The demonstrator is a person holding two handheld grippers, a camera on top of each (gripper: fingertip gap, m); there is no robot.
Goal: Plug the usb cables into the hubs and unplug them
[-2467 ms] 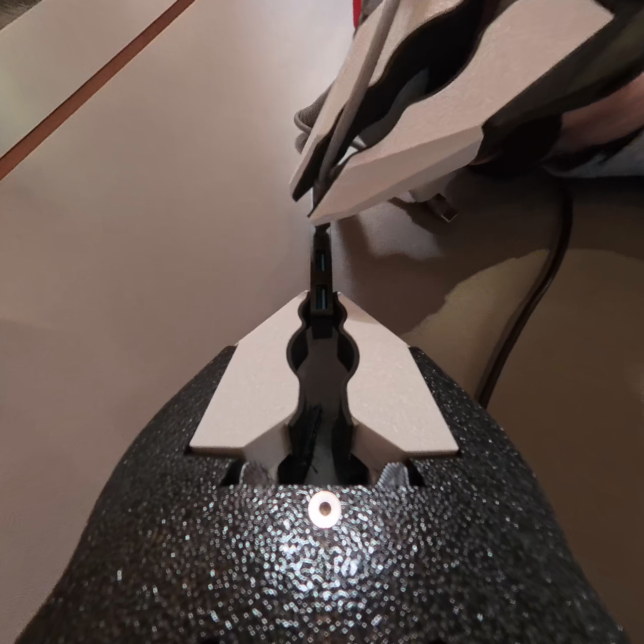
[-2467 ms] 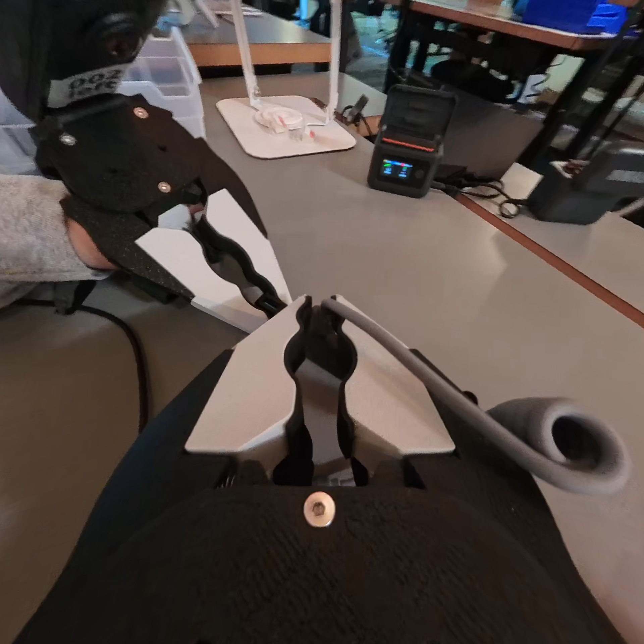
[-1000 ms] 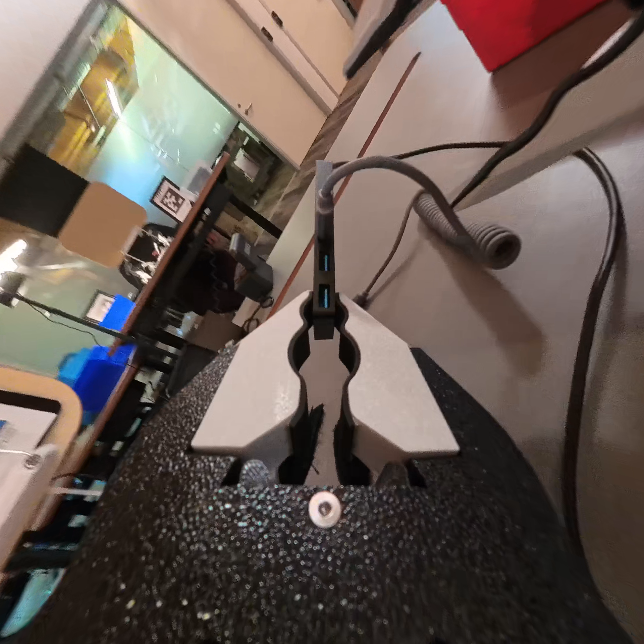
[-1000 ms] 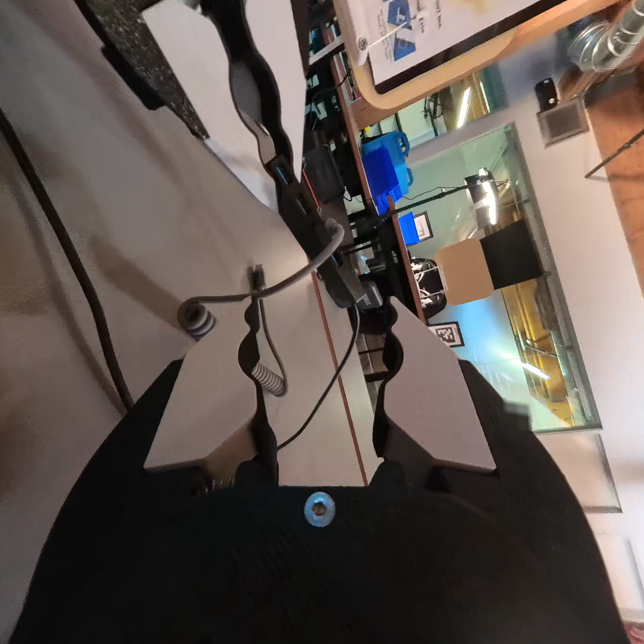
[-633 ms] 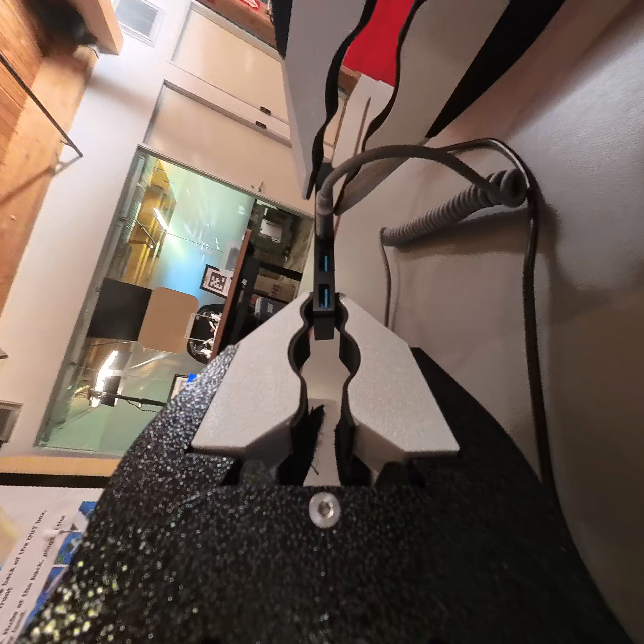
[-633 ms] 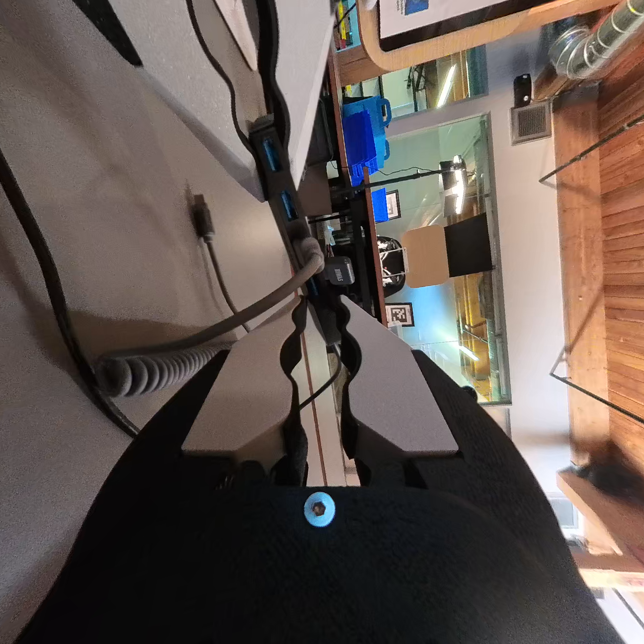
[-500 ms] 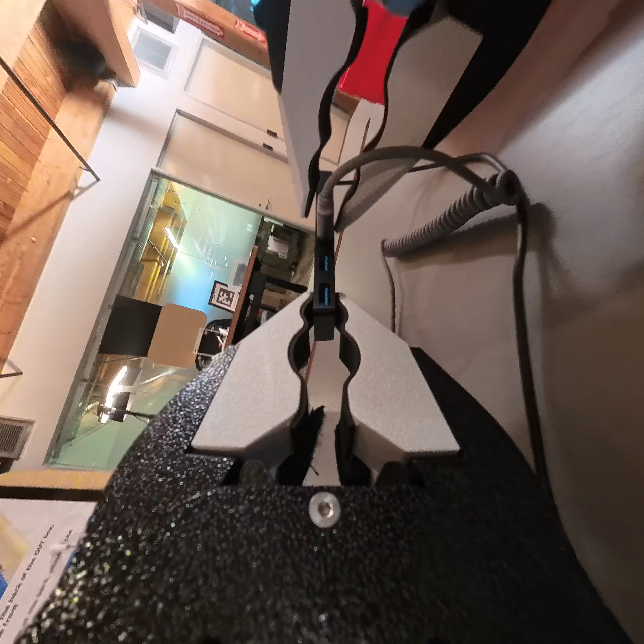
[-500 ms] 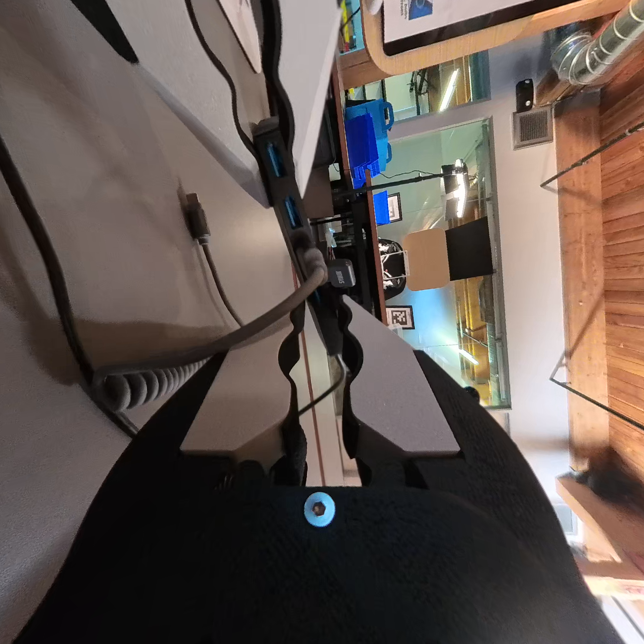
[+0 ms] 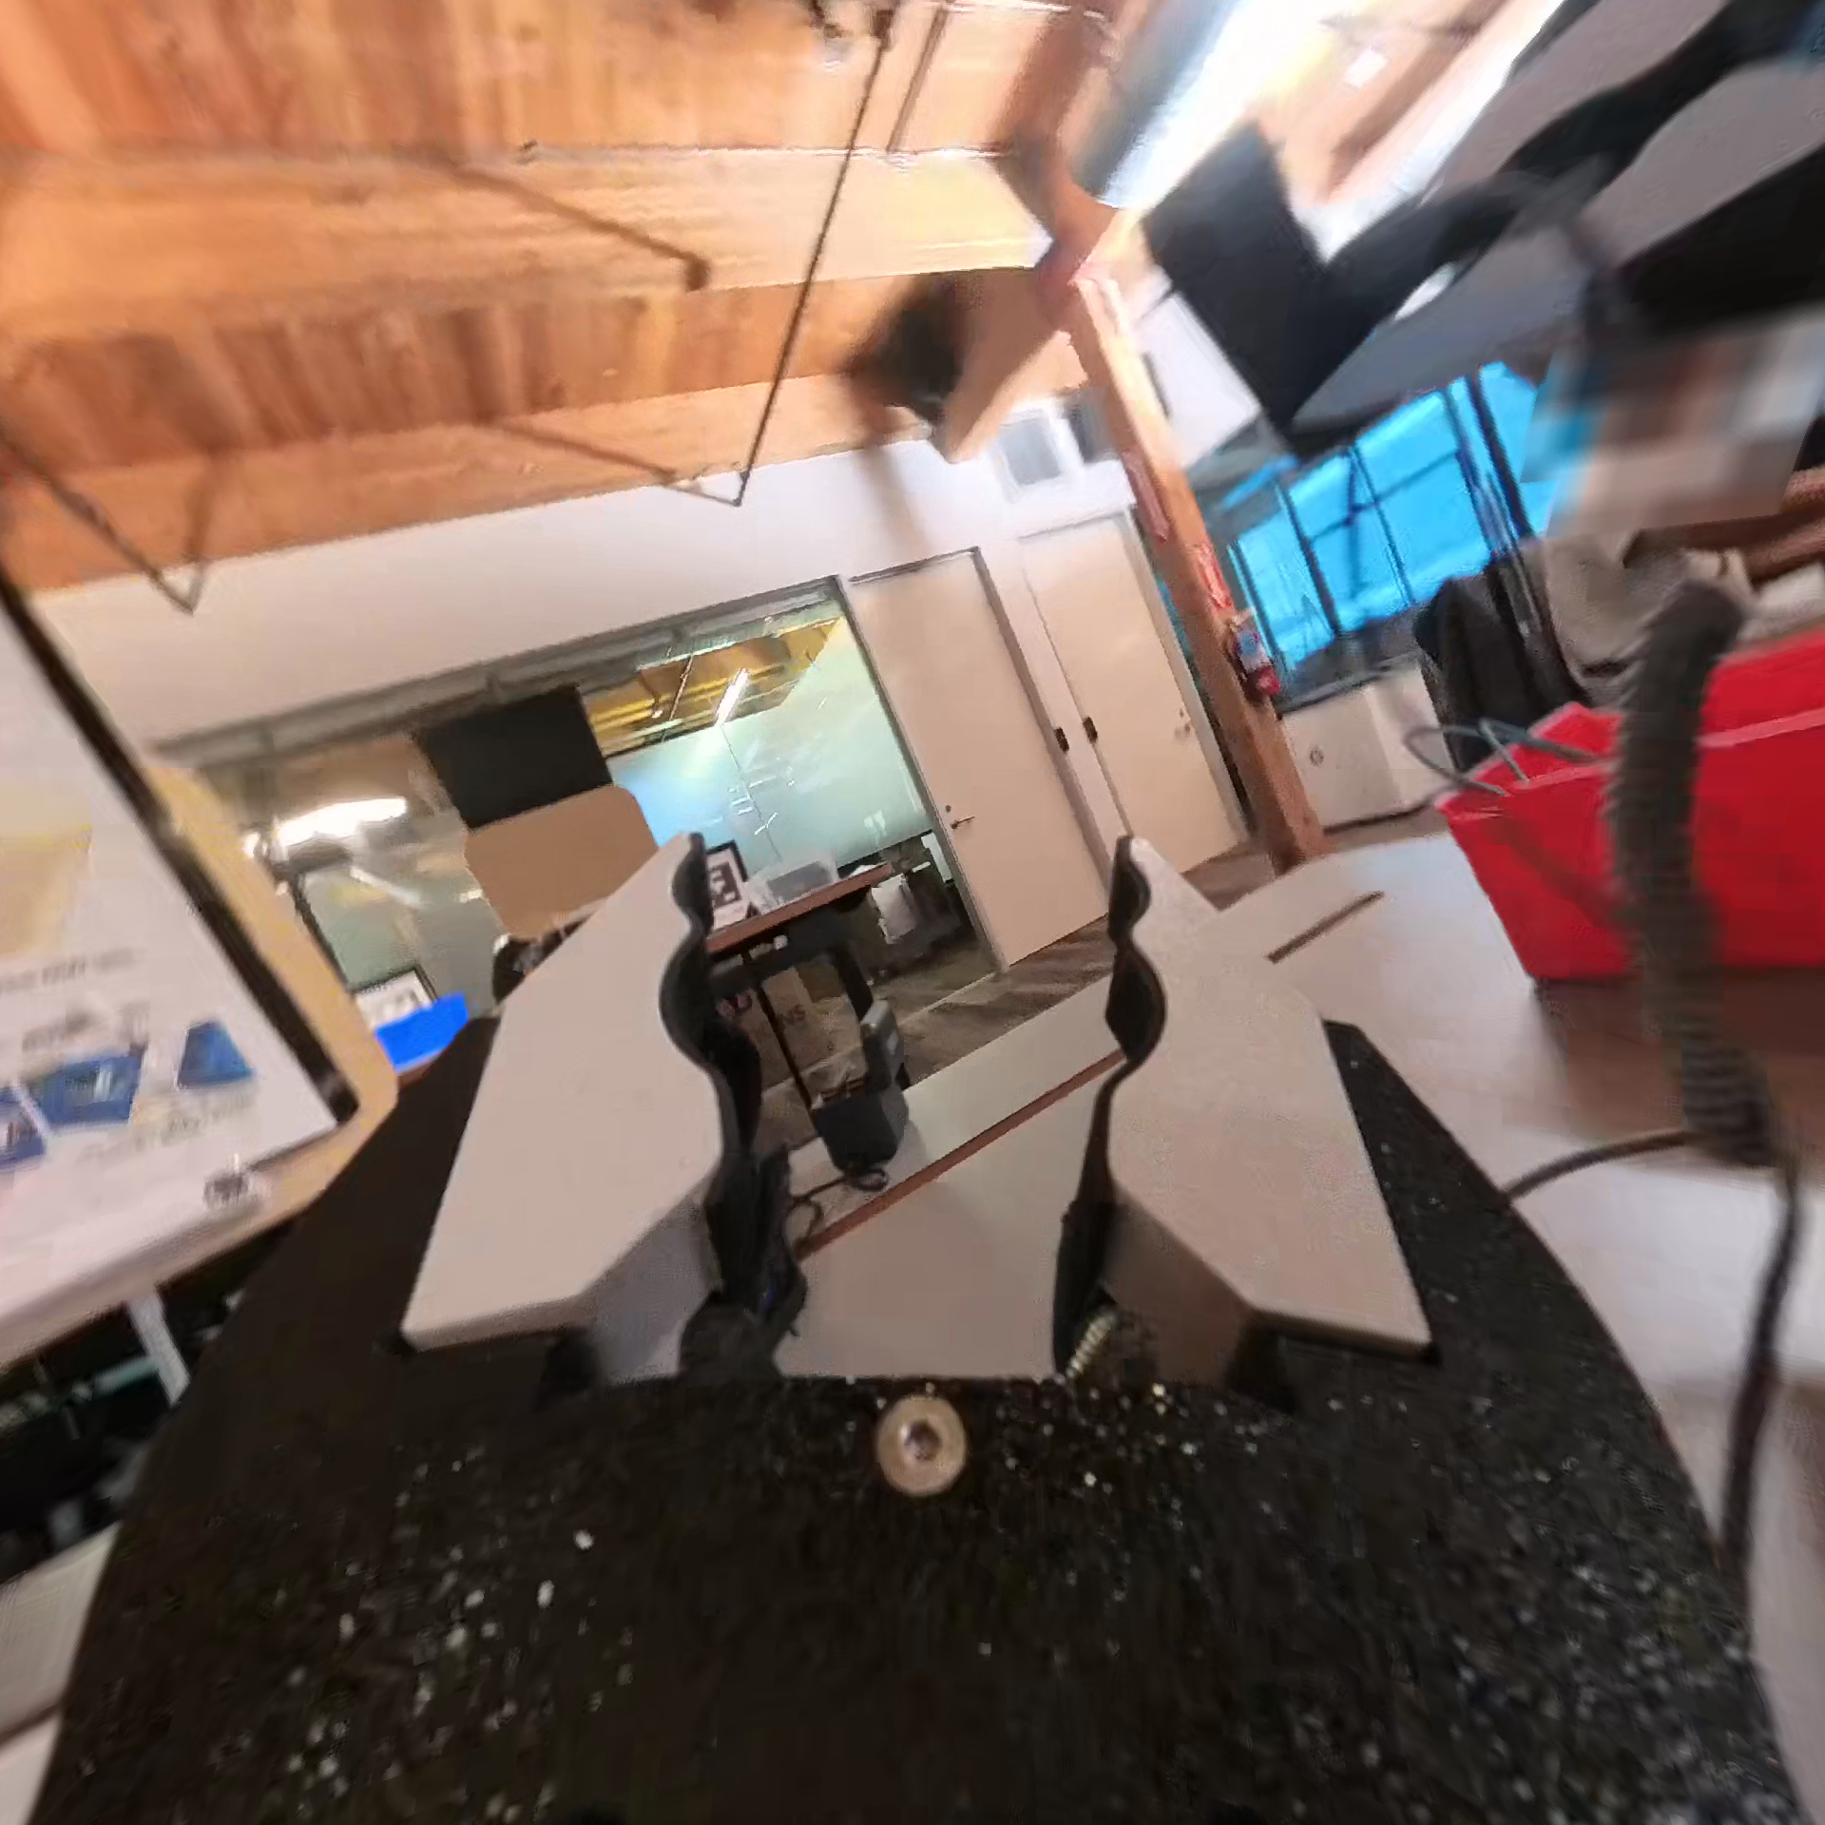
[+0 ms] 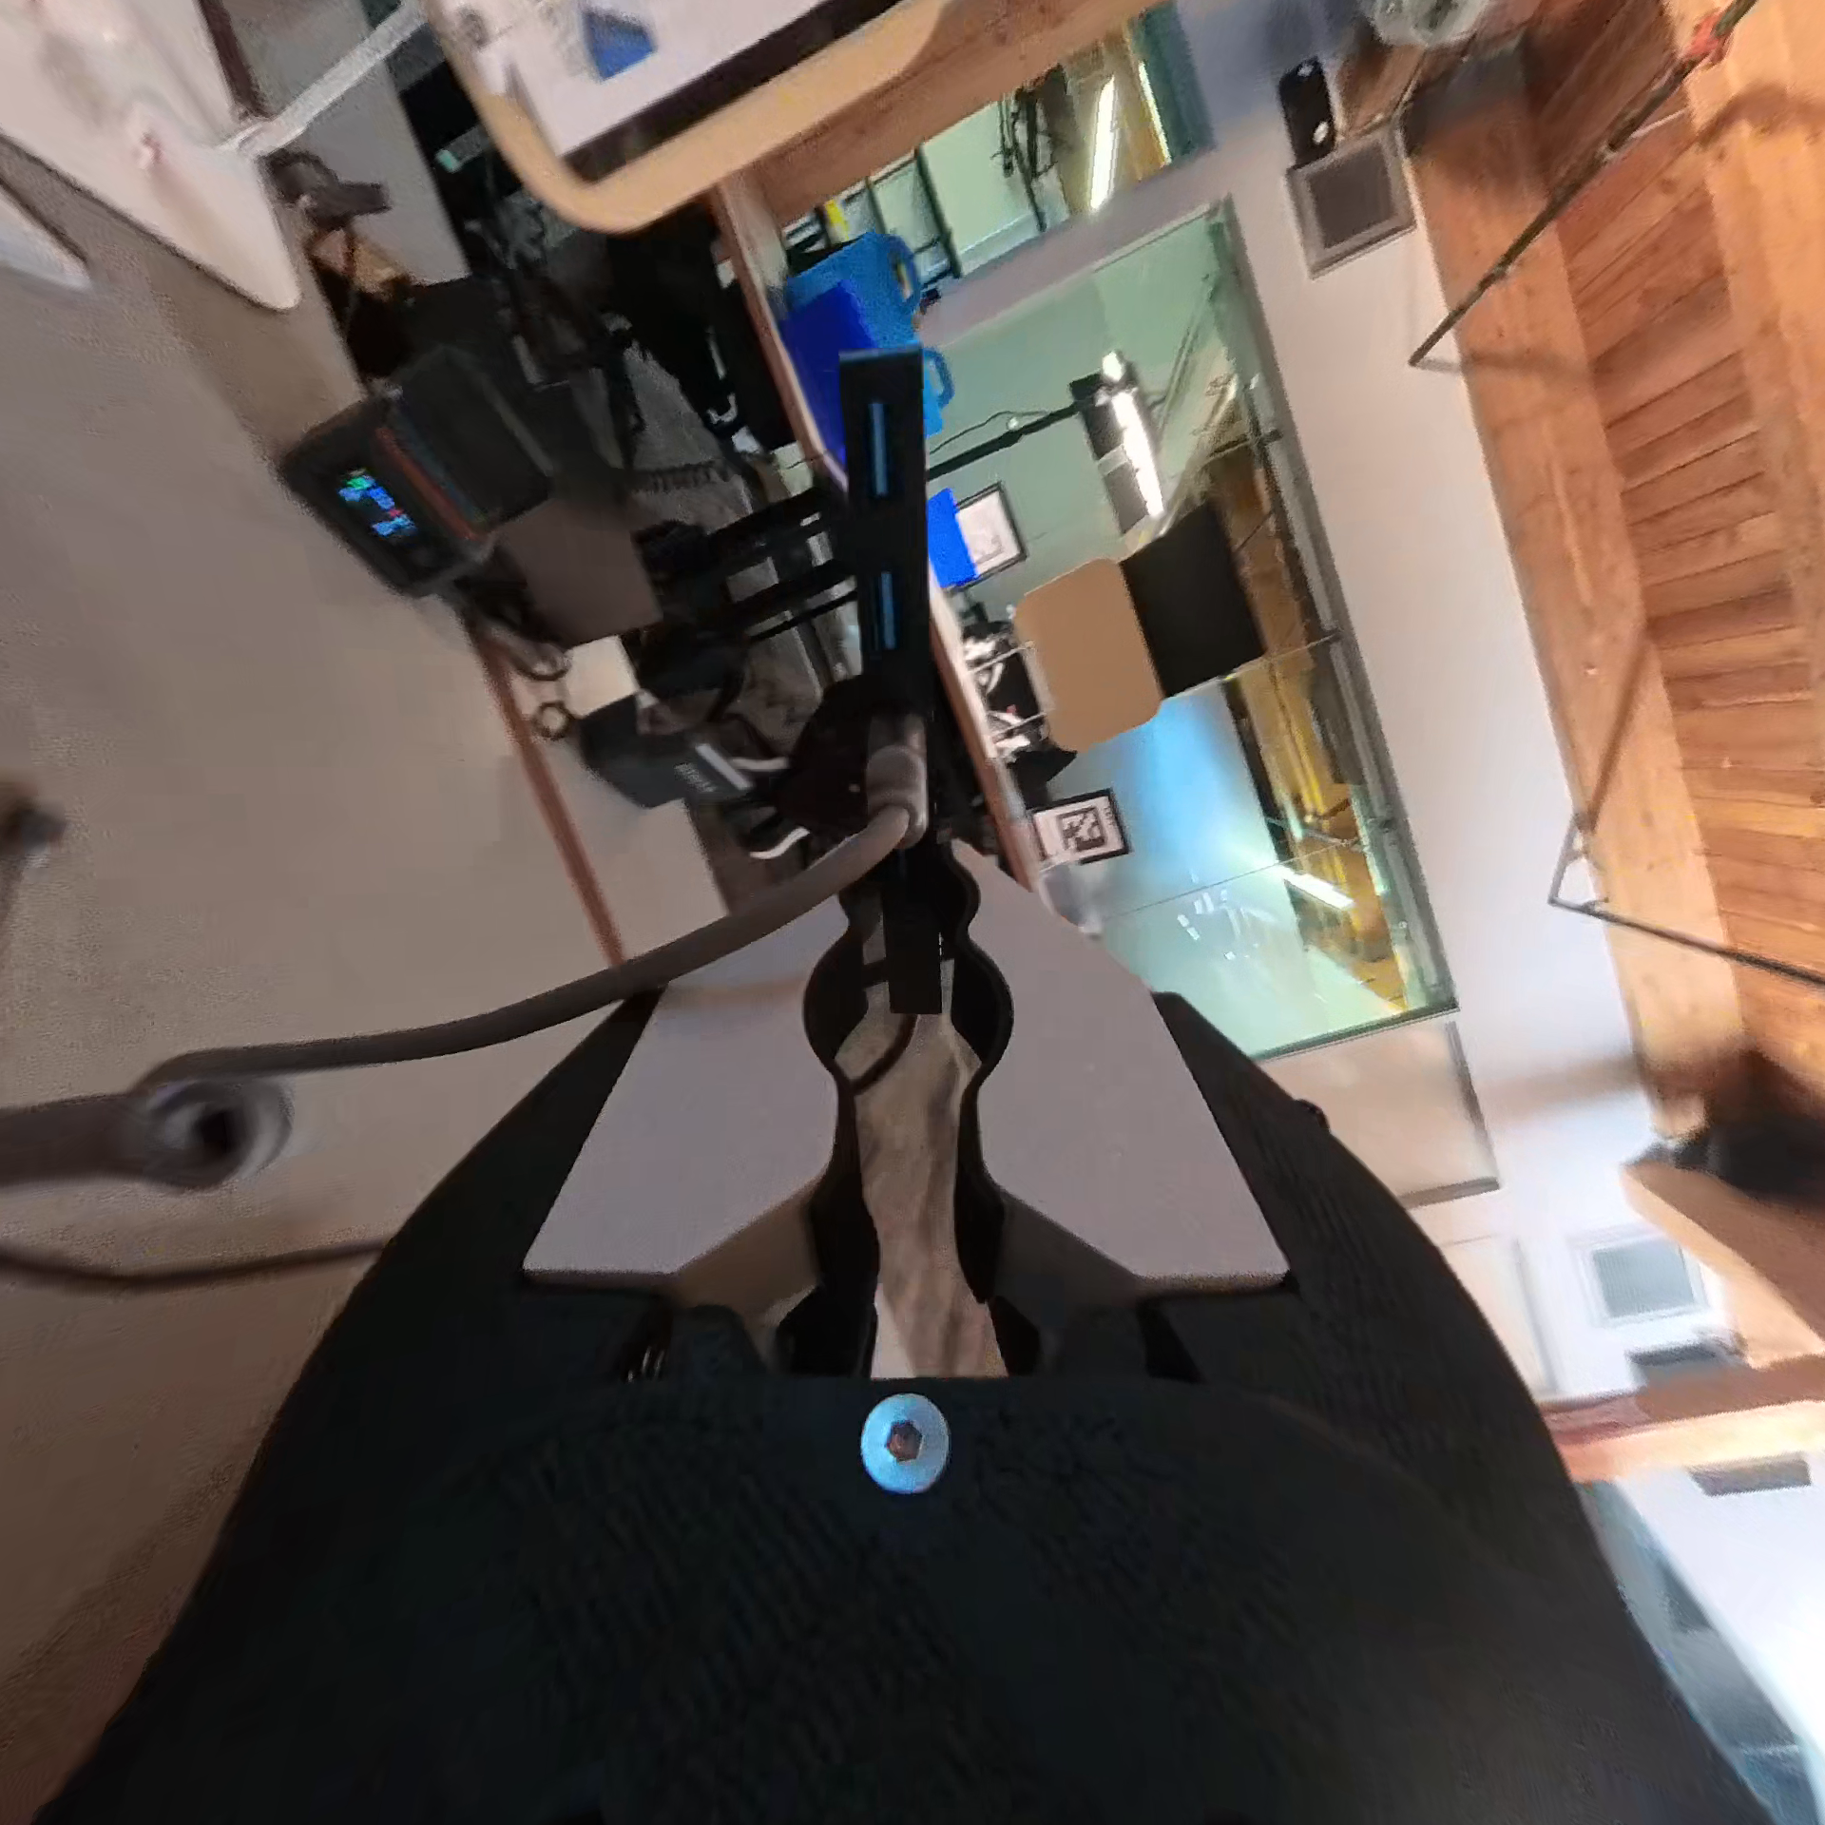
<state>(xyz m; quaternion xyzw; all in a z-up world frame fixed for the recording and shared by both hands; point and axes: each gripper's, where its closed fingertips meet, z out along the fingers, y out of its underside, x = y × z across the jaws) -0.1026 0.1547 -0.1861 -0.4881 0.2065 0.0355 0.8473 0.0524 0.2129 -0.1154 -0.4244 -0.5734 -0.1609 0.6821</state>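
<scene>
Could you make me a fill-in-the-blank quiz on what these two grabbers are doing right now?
1. The right gripper is shut on the black ____.
2. The left gripper is ____ and holds nothing.
3. The cable plugged into the hub is ____ in colour.
4. The hub's two free ports are ____.

Missing words: hub; open; grey; blue

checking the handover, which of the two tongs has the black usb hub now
The right tongs, shut on the slim black USB hub with blue ports; the left tongs gape open, empty.

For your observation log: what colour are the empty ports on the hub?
Blue, on the black hub, with the grey cable plugged below them; right wrist view shows it best.
</scene>
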